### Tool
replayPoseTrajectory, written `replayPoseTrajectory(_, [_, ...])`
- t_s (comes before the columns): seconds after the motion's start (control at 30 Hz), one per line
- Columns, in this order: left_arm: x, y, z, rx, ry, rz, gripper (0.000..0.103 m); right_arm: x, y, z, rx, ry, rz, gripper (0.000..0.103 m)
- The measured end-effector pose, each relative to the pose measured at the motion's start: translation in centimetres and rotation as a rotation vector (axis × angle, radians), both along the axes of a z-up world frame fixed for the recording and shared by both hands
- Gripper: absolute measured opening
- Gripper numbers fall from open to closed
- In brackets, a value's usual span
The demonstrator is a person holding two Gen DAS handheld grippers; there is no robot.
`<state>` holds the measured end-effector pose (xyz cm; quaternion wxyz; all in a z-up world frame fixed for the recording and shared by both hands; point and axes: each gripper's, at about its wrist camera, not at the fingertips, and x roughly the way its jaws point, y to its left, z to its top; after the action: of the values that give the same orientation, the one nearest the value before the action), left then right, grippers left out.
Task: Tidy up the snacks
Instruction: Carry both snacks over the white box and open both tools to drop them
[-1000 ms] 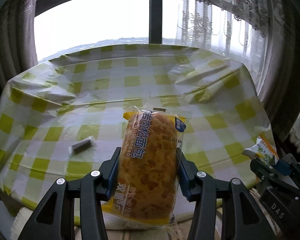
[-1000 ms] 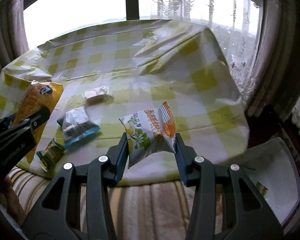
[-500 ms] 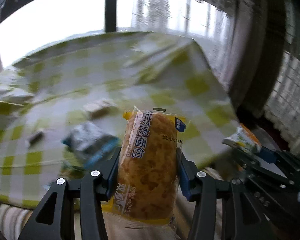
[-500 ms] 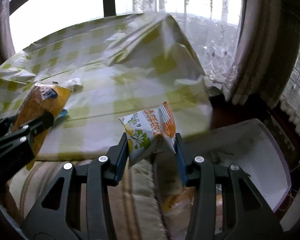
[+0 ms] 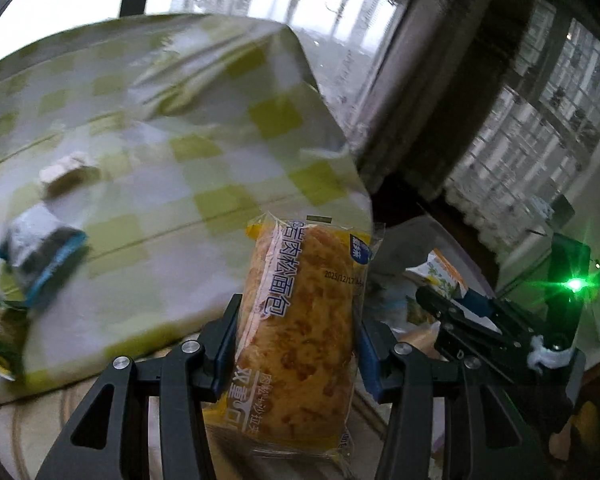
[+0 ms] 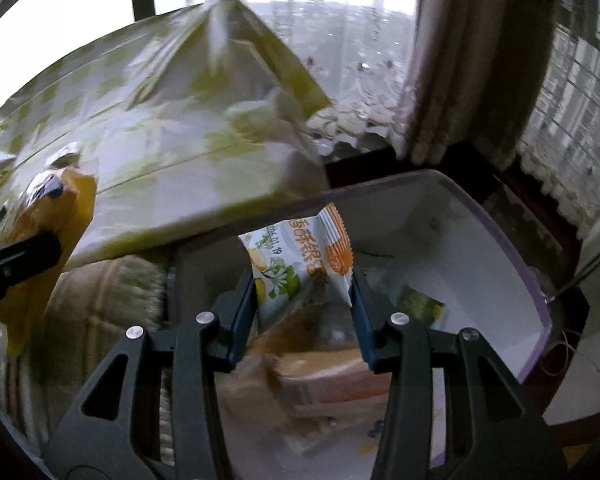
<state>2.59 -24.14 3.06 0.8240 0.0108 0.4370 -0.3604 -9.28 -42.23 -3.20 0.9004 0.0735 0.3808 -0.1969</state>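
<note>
Two packets in hand, one per gripper. Right gripper (image 6: 303, 296) fingers pinch the small white-orange snack pouch (image 6: 300, 262) by its sides, pouch standing up between them. Just ahead of and below those fingers: the white bin (image 6: 496, 240) w/ purple rim, a few packets already at its bottom, incl. a green one (image 6: 420, 306). So pouch sits over the bin's near part; judged next move is a short dip and let go, no sideways travel needed.

Left gripper (image 5: 296, 344) fingers are closed on the long bread packet (image 5: 300, 320), long axis running fwd along the fingers. Bin lies to the right of these fingers, beyond the right gripper (image 5: 480, 320), so left is the farther one and prob. goes 2nd.

Left of both: counter w/ yellow check cloth (image 5: 220, 160), blurred; blue-edged packet (image 5: 40, 252), pale small one (image 5: 66, 172), green packet at near edge (image 5: 0, 340) not yet moved.
</note>
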Motion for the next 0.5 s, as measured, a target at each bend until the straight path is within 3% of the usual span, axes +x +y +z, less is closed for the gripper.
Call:
replayPoseTrajectory(0.23, [-1.2, -2.3, 0.0, -0.027, 0.027, -0.092, 0.051, -1.0, -2.4, 0.0, 0.018, -0.006, -0.06, 0.05])
replayPoseTrajectory(0.27, [-1.5, -2.7, 0.0, -0.035, 0.032, -0.124, 0.054, -1.0, -2.3, 0.0, 0.019, -0.005, -0.063, 0.052])
replayPoseTrajectory(0.37, [-1.7, -3.5, 0.0, -0.02, 0.012, -0.144, 0.071, -0.9, -2.4, 0.0, 0.016, -0.005, -0.074, 0.077])
replayPoseTrajectory(0.5, [-1.6, -3.0, 0.0, -0.034, 0.015, -0.129, 0.073, -0.8, -2.1, -0.1, 0.019, -0.006, -0.061, 0.077])
